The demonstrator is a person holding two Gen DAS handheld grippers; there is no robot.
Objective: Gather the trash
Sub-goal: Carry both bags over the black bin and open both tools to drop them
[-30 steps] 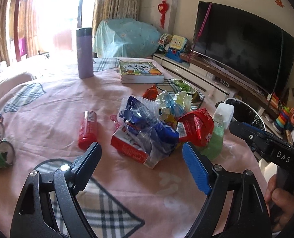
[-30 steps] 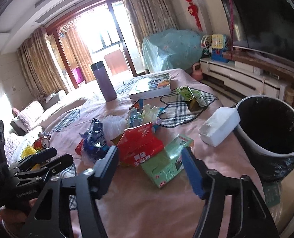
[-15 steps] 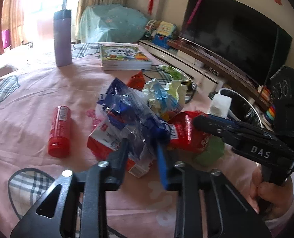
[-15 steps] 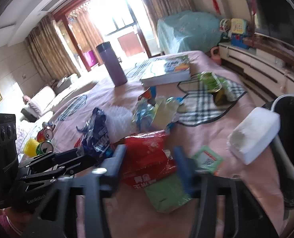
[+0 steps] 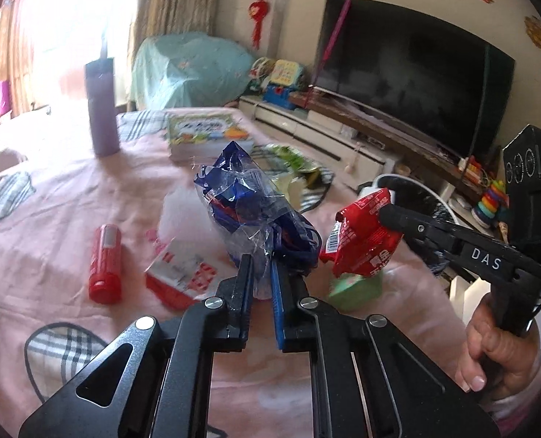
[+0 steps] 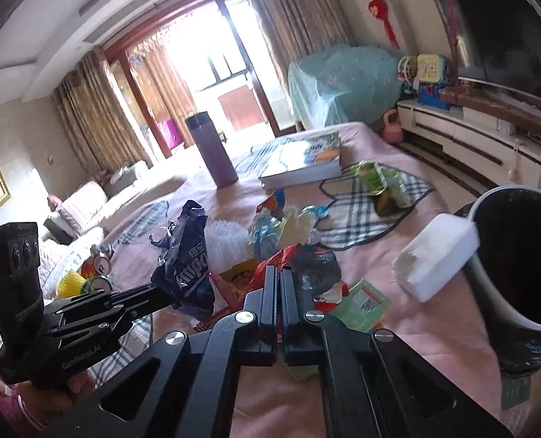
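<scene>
Left claw (image 5: 261, 273): pressed tight on the blue wrapper (image 5: 248, 204), which is held lifted off the table (image 5: 51, 226).
Right claw (image 6: 278, 277): clamped on the red wrapper (image 5: 361, 241), which is carried clear of the cloth, just beside the blue one.
Under the claws: a green packet (image 6: 365, 303) and a red-and-white carton (image 5: 182, 273) are seen lying flat on the pink cloth.
Left of the pile: a red tube (image 5: 104, 262) is laid on its side, apart from the rest.
Right edge: a white block (image 6: 438, 255) is seen touching the rim of the dark bin (image 6: 518, 255).
Mid table: crumpled pale wrappers (image 6: 281, 222) and a green bag (image 6: 376, 179) are left lying.
Far end: a book (image 6: 303, 160) is spotted flat, and a purple flask (image 6: 212, 153) is stood upright near it.
</scene>
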